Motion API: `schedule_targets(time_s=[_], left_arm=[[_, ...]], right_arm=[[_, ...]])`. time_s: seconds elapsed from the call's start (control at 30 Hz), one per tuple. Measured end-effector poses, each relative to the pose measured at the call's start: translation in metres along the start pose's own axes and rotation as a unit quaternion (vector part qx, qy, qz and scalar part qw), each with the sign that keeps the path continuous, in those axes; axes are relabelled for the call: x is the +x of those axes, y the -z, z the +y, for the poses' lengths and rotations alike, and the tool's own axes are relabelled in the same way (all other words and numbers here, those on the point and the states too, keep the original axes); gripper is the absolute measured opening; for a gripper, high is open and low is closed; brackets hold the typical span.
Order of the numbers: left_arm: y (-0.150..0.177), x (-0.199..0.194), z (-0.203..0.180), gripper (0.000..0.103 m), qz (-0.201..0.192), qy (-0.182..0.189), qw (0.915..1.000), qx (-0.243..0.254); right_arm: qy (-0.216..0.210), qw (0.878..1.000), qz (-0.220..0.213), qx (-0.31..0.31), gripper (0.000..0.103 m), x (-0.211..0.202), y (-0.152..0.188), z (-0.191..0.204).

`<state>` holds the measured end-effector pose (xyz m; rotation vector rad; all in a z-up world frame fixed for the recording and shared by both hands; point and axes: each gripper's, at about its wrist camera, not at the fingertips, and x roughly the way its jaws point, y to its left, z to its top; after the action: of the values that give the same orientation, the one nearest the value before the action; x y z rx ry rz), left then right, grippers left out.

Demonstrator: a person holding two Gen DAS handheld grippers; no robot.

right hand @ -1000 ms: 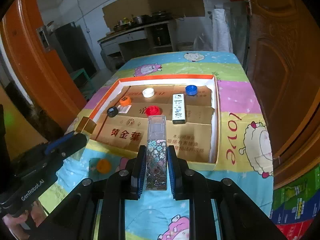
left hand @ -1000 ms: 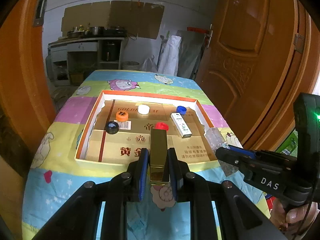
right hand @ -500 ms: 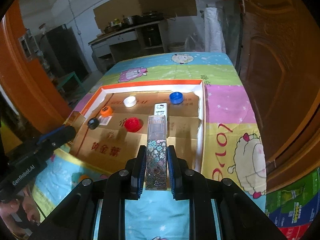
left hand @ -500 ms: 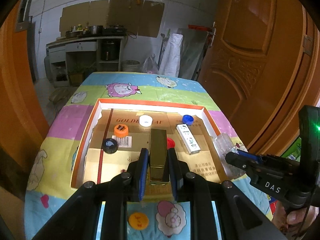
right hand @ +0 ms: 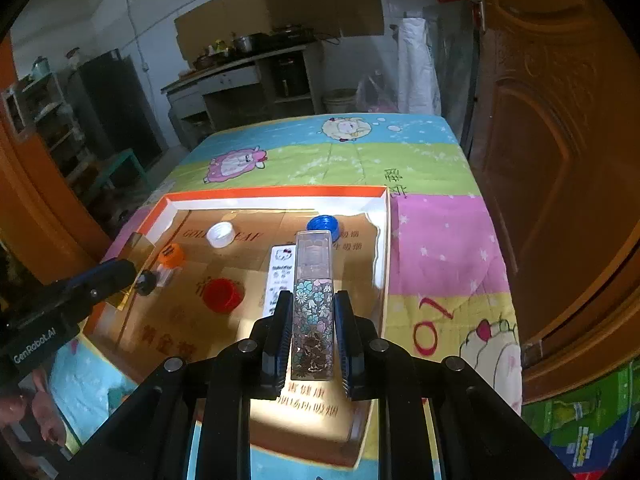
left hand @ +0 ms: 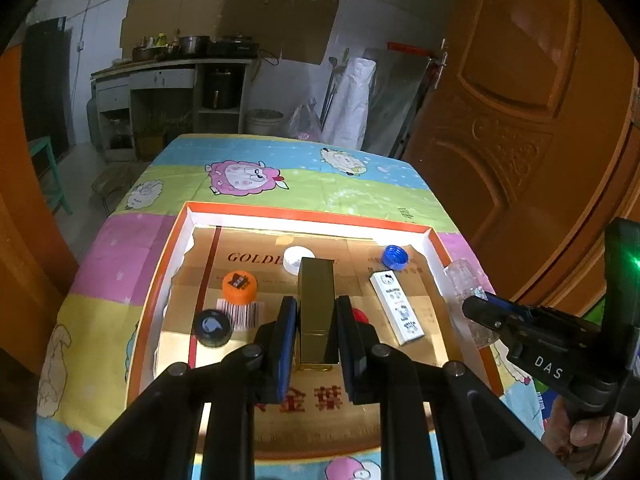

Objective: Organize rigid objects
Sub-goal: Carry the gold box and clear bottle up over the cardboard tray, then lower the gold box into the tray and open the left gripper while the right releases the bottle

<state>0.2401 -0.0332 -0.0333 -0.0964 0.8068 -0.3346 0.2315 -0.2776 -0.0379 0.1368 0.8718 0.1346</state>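
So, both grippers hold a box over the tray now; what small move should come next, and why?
Probably lower both into the tray. The left gripper clamps the gold box, the right gripper the flowered box; both hang above bare cardboard.

Gold box (left hand: 316,312), flowery clear box (right hand: 313,312) — tray (left hand: 304,213) rim's orange, caps in red (right hand: 222,294), blue (right hand: 323,226), white (right hand: 220,234) — cartoon sheep tablecloth (right hand: 440,240).

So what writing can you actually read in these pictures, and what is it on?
"GOLDE", rest hidden: cardboard lining the tray.
"DAS": right gripper.
"GenRobot.AI": left gripper.
Chinese characters: cardboard, not read.
Barcode digits and white box print: too small.
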Motion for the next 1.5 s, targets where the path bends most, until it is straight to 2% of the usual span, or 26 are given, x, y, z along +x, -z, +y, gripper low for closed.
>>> schedule_targets(time_s=[0.43,0.9,1.5], left_arm=[[-0.004,0.029,0.004,0.020,0.022,-0.009,0.9997,-0.001],[0.004,0.047,0.008,0.020,0.036,-0.018,0.9992,0.000],[0.009,0.063,0.007,0.020,0.053,-0.025,0.9982,0.010]], right_arm=[[0.003,1.000,0.006,0.005,0.021,0.026,-0.011,-0.008],[-0.002,1.000,0.026,0.009,0.021,0.051,-0.005,-0.012],[0.001,1.000,0.031,0.002,0.021,0.058,-0.004,-0.011]])
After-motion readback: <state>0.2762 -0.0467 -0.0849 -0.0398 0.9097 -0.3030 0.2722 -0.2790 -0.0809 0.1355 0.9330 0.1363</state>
